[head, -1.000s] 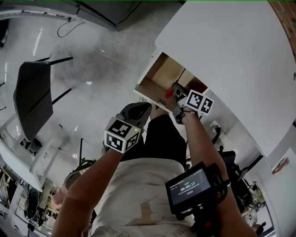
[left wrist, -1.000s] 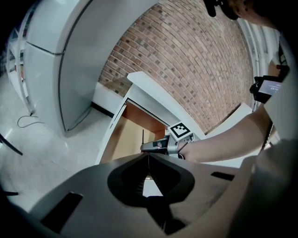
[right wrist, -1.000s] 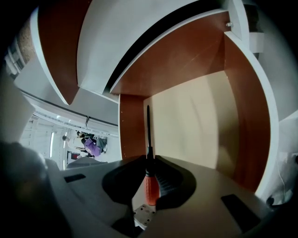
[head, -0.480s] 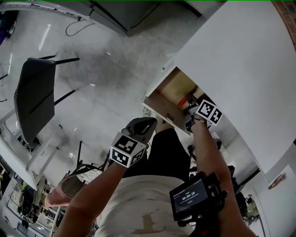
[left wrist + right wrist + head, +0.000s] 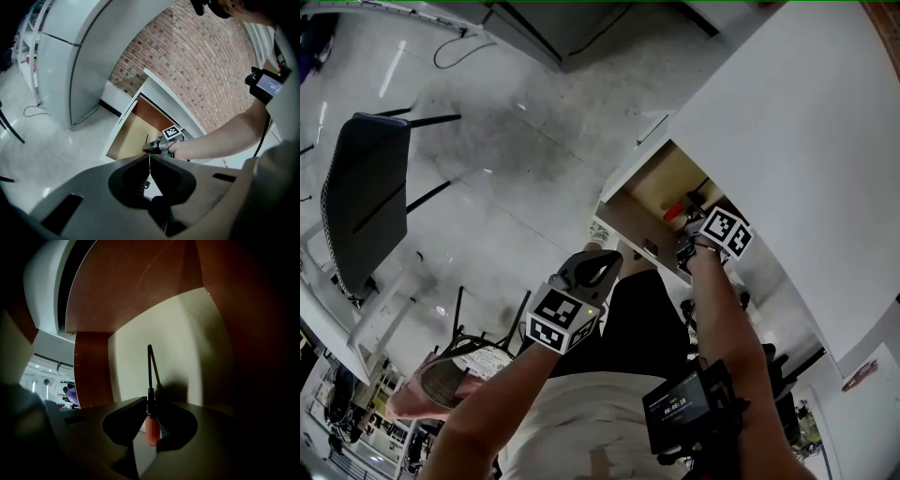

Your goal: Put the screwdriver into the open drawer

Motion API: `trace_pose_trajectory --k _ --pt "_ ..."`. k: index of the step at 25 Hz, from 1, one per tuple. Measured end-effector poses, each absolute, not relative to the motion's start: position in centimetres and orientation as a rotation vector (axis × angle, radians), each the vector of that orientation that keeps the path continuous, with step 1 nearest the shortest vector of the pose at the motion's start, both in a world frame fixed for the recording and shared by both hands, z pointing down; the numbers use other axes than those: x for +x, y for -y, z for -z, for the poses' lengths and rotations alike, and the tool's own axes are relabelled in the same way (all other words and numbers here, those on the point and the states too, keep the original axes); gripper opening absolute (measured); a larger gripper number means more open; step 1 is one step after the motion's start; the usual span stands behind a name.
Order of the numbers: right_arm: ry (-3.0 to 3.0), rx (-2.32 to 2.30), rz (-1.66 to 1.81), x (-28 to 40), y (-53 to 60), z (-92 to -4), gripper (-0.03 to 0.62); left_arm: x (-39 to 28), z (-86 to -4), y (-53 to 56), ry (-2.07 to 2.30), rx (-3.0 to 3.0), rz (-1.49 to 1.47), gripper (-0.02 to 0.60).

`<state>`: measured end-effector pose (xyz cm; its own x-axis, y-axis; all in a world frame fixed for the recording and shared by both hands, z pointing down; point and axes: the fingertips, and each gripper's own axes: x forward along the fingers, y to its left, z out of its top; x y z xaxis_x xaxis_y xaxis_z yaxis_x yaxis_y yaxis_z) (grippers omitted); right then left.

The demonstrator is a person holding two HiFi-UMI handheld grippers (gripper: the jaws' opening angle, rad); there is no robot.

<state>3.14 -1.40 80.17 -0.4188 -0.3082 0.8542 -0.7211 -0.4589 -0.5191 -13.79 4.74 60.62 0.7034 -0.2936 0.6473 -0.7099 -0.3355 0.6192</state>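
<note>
The screwdriver (image 5: 151, 427) has an orange handle and a thin dark shaft. My right gripper (image 5: 150, 401) is shut on it near the top of the handle, and the shaft points ahead over the pale floor of the open drawer (image 5: 187, 348). In the head view the right gripper (image 5: 685, 215) reaches down inside the drawer (image 5: 659, 187), and the orange handle of the screwdriver (image 5: 673, 212) shows at its tip. My left gripper (image 5: 592, 268) hangs shut and empty in front of the drawer, over the person's lap. In the left gripper view its jaws (image 5: 150, 156) meet with nothing between them.
The drawer has brown side walls (image 5: 126, 296) and juts out from under a white desk top (image 5: 797, 141). A black chair (image 5: 361, 206) stands on the pale floor at the left. A small screen (image 5: 682, 403) is strapped to the right forearm.
My right gripper has sunk with the screwdriver deeper into the drawer. The left gripper has dropped a little. The head view has shifted, so the drawer sits further right.
</note>
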Motion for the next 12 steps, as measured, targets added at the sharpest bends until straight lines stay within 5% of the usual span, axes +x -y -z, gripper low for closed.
trace_pose_trajectory --k 12 --pt "1.43 1.374 -1.916 1.9 0.7 -81.3 0.069 -14.1 -62.2 -5.6 0.783 1.881 -0.506 0.025"
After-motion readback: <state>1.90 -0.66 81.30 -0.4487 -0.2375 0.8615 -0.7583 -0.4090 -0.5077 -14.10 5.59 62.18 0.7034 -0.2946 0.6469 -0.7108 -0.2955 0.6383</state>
